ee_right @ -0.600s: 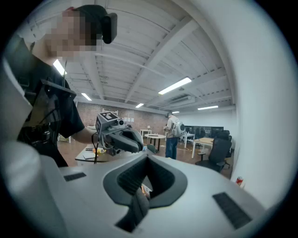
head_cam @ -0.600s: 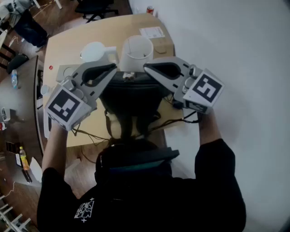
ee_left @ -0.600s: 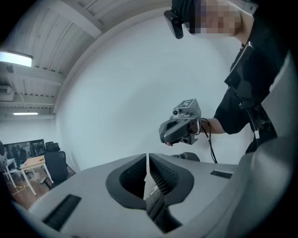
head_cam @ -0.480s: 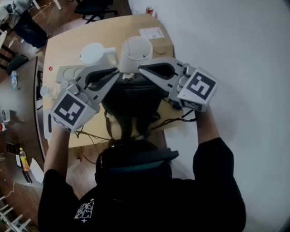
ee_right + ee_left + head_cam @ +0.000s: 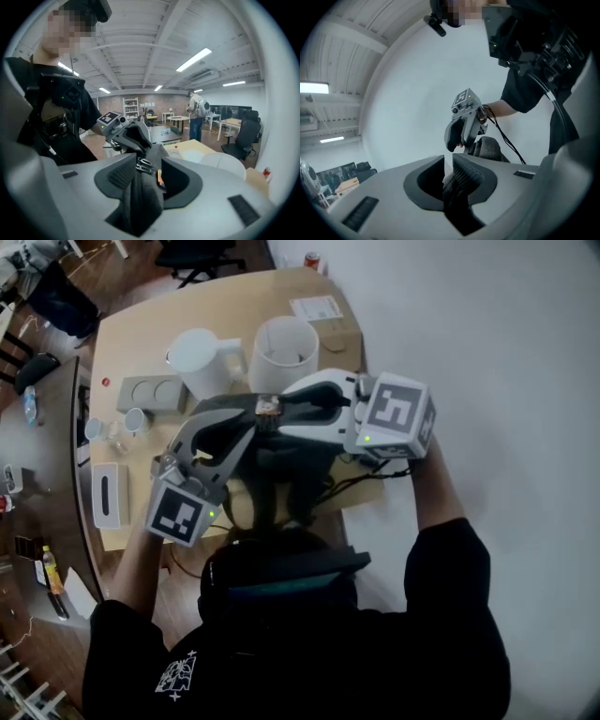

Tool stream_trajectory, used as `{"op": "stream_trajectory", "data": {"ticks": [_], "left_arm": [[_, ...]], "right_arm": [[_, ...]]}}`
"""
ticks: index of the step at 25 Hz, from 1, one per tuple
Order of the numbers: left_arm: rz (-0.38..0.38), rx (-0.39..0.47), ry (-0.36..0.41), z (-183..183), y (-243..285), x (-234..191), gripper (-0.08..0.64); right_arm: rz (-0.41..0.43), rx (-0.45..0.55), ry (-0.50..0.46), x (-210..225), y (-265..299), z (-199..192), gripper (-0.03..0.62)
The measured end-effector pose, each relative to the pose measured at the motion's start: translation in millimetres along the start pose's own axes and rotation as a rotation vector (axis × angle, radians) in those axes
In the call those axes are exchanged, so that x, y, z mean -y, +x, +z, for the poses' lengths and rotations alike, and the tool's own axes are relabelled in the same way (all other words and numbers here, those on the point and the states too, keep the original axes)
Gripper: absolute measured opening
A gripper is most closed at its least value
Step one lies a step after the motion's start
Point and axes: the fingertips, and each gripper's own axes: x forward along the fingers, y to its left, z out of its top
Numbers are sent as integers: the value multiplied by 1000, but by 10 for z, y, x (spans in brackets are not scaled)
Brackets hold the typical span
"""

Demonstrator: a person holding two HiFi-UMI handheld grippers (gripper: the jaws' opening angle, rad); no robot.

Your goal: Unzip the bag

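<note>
Both of your grippers have swung in since half a second ago. The left gripper (image 5: pixel 246 426) has pulled back toward your body, its marker cube (image 5: pixel 178 515) now low beside the bag (image 5: pixel 272 470). The right gripper (image 5: pixel 281 412) has turned across the bag's top, so the two sets of tips now meet nose to nose over it.

Your left jaws stand narrow and are pinched on a fold of the bag's dark fabric, which rises between the ribbed pads. Just beyond those jaws you can see the right gripper facing you.

Your right jaws stand wide. The bag's top edge comes up between them, with the metal zipper pulls (image 5: pixel 143 165) sitting in the gap and a small orange tab (image 5: pixel 160 177) just beside them. The fabric lies toward one jaw and a clear gap remains to the other, so nothing is clamped there.

Past both sets of tips, on the table (image 5: pixel 141 334), stand a white jug (image 5: pixel 202 360) and a white cup (image 5: pixel 281 351).
</note>
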Motion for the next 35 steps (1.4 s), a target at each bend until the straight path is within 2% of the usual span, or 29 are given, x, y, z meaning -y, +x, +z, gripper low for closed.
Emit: {"op": "stream_trajectory", "data": {"ticks": [3, 5, 10, 15, 19, 22, 29, 31, 32, 34, 35], "left_arm": [[35, 57, 35, 0, -23, 55, 54], [34, 62, 34, -19, -19, 84, 54], [39, 70, 42, -42, -26, 139, 54], [38, 67, 37, -52, -20, 135, 52], [35, 62, 34, -66, -9, 129, 54], [34, 56, 29, -62, -13, 123, 54], [33, 47, 5, -58, 10, 102, 54], [12, 47, -41, -4, 7, 76, 55], [-11, 49, -92, 35, -6, 74, 55], [-96, 37, -220, 105, -50, 105, 55], [-148, 14, -255, 130, -64, 128, 58]], "right_arm": [[93, -77, 46, -17, 67, -94, 198], [172, -128, 99, -14, 87, -169, 198], [416, -292, 244, -62, 188, -318, 198], [543, -318, 327, -109, 262, -357, 198], [519, -271, 231, -112, 222, -325, 164], [479, -183, 152, -119, 155, -180, 57], [389, -198, 110, -146, 116, -145, 41], [361, -204, 130, -128, 125, -138, 40], [346, -201, 146, -107, 124, -133, 40], [320, -179, 164, -64, 109, -112, 40], [310, -168, 160, -52, 104, -98, 40]]}}
